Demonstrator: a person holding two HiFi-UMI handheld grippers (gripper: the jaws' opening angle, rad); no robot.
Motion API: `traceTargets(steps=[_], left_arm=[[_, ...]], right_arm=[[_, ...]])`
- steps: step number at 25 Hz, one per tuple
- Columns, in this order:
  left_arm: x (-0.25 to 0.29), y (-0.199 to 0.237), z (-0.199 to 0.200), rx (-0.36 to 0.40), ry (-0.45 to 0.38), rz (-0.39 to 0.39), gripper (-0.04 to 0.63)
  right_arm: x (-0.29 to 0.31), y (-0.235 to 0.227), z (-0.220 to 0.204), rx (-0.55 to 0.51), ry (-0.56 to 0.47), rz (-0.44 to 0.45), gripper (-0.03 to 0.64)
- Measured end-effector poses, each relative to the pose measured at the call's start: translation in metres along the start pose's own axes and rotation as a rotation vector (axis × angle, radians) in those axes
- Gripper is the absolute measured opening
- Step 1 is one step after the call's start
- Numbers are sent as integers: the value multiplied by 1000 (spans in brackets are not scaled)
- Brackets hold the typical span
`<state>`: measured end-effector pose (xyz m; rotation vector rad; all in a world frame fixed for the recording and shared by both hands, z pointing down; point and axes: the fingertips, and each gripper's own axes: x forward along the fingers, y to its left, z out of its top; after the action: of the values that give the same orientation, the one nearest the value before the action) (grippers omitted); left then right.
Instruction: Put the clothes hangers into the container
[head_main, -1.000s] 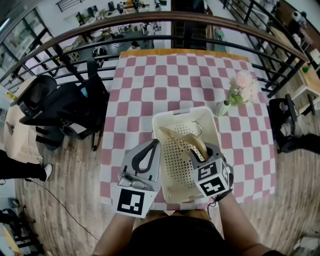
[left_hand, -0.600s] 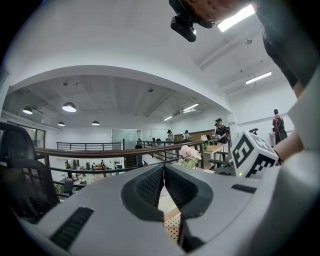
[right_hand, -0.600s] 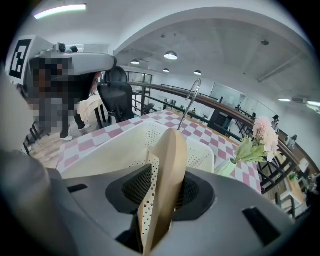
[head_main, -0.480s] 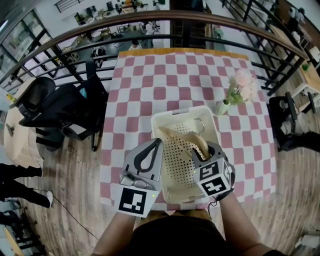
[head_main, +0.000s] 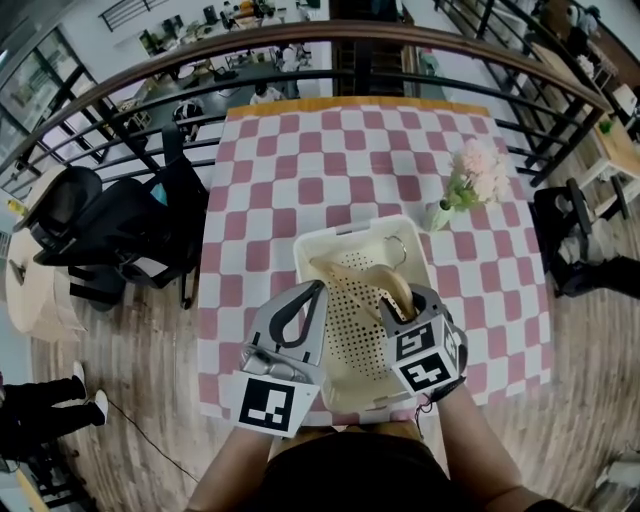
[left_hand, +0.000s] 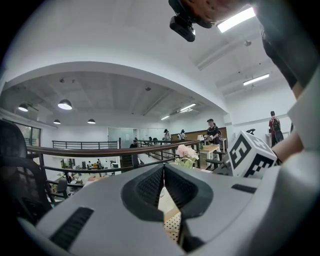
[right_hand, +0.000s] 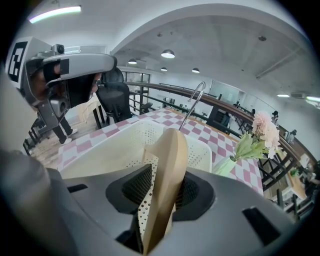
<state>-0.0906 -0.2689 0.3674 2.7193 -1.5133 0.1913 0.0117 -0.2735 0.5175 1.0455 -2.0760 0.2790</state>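
A cream perforated container (head_main: 352, 228) stands on the checkered table near the front edge. A wooden clothes hanger (head_main: 372, 276) lies slanted inside it, its metal hook (head_main: 398, 246) toward the far right corner. My right gripper (head_main: 402, 303) is shut on the hanger's near arm at the container's right side. In the right gripper view the wooden hanger (right_hand: 172, 150) stands between the pads and its hook (right_hand: 194, 102) rises above the container (right_hand: 100, 150). My left gripper (head_main: 317, 287) hovers at the container's left rim, tips together, empty; the left gripper (left_hand: 163, 168) view shows the same.
A small vase of pink flowers (head_main: 468, 180) stands on the table right of the container, seen also as flowers (right_hand: 262, 132) in the right gripper view. Black office chairs (head_main: 110, 225) sit left of the table. A dark railing (head_main: 330, 35) curves behind it.
The head camera has shifted a little. The right gripper still holds the hanger in the container and the left gripper stays beside it.
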Motion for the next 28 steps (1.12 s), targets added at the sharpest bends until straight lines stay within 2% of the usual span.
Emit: traceTargets(steps=[11, 28], left_arm=[[15, -3, -6, -12, 9, -20, 9], [40, -15, -15, -23, 24, -95, 9]], right_arm=[[4, -8, -7, -19, 57, 0, 116], [10, -22, -20, 26, 113, -1, 118]])
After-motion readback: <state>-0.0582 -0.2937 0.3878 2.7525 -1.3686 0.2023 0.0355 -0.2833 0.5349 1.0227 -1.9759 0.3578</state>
